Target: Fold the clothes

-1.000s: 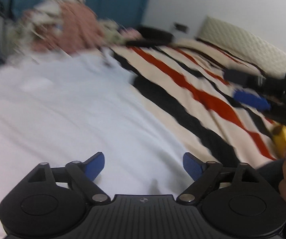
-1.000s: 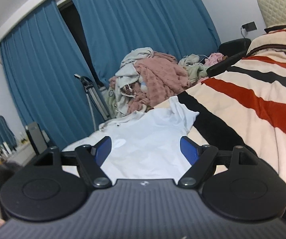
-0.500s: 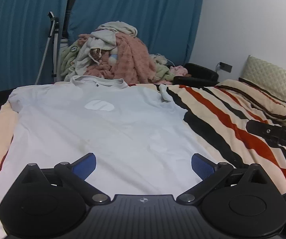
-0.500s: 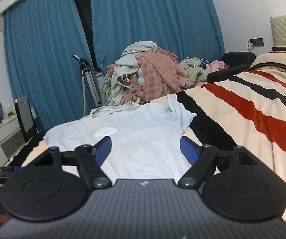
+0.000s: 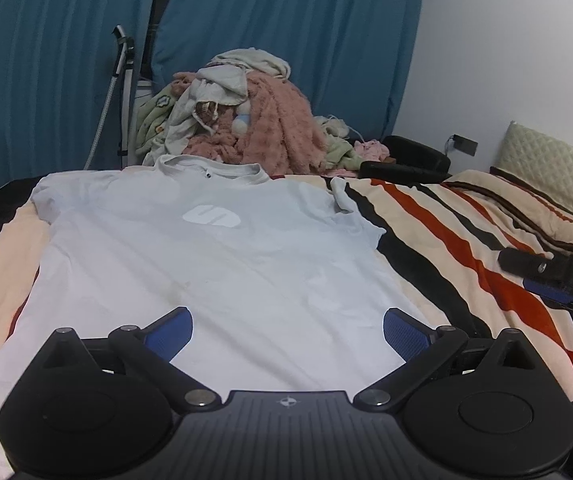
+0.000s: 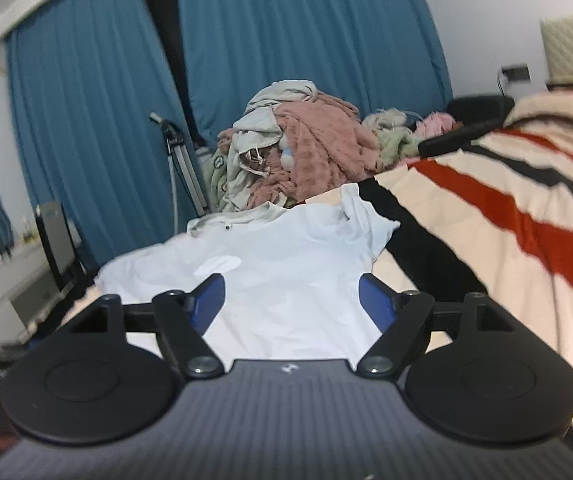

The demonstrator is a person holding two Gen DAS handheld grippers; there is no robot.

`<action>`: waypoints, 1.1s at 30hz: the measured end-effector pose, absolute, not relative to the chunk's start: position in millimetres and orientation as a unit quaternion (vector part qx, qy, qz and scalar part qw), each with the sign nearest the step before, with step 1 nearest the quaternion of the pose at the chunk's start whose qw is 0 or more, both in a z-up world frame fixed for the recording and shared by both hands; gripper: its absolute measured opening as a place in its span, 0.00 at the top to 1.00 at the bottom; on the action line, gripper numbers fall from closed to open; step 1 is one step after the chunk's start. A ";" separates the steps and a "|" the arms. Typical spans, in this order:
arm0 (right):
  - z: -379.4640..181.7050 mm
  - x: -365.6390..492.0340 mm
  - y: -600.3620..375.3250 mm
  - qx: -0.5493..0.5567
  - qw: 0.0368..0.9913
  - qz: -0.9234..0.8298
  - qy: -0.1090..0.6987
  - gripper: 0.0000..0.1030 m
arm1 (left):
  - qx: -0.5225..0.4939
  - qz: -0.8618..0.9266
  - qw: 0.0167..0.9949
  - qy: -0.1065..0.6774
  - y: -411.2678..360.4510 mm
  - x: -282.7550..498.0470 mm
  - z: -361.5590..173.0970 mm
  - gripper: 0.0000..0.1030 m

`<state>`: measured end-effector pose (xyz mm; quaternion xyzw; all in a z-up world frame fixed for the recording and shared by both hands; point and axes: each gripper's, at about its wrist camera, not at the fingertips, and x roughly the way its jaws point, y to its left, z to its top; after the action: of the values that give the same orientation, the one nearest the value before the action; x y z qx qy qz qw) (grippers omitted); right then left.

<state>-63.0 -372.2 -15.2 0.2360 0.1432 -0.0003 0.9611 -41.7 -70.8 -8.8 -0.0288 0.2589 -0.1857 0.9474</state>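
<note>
A pale grey T-shirt [image 5: 214, 264] with a white chest logo lies flat and face up on the striped bed, collar at the far end; it also shows in the right wrist view [image 6: 286, 268]. My left gripper [image 5: 288, 330] is open and empty, hovering over the shirt's near hem. My right gripper [image 6: 290, 300] is open and empty, above the shirt's near right part. The right gripper's tip also shows at the right edge of the left wrist view [image 5: 558, 280].
The bed has a cream blanket with red and black stripes [image 5: 466, 248]. A heap of pink and beige clothes [image 5: 246, 120] sits beyond the collar. Blue curtains [image 5: 286, 40] hang behind. A metal stand [image 5: 120, 92] is at left. A quilted headboard [image 5: 554, 172] is at right.
The left wrist view swung from a blurred look across the bed to a steady view down the shirt. The right gripper rose and tilted slightly. Both stayed open.
</note>
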 end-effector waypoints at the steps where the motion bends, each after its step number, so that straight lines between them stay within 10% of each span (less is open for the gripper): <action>1: -15.0 -60.4 -376.0 0.250 0.958 0.002 0.144 0.26 | -0.032 -0.183 0.947 0.261 -70.3 -40.9 -9.0 0.01; 5: -13.8 -44.3 -394.5 0.311 0.940 0.010 0.142 0.27 | -0.046 -0.169 0.947 0.268 -65.5 -36.7 -10.9 0.01; 8: -12.5 -5.8 -426.4 0.398 0.910 0.012 0.117 0.53 | -0.055 -0.157 0.948 0.273 -61.7 -31.9 -14.0 0.01; 32: -178.2 272.7 -549.1 0.478 0.858 -0.031 0.186 0.55 | -0.084 -0.100 0.929 0.347 -65.0 48.6 -74.1 0.00; 33: -177.4 274.5 -546.9 0.469 0.865 -0.027 0.177 0.67 | -0.086 -0.100 0.927 0.350 -65.9 51.1 -75.9 0.00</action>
<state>274.5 -546.9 -177.4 0.4687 0.1774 -0.0271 0.8650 51.0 -65.9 -75.9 -0.0857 0.3500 -0.0997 0.9275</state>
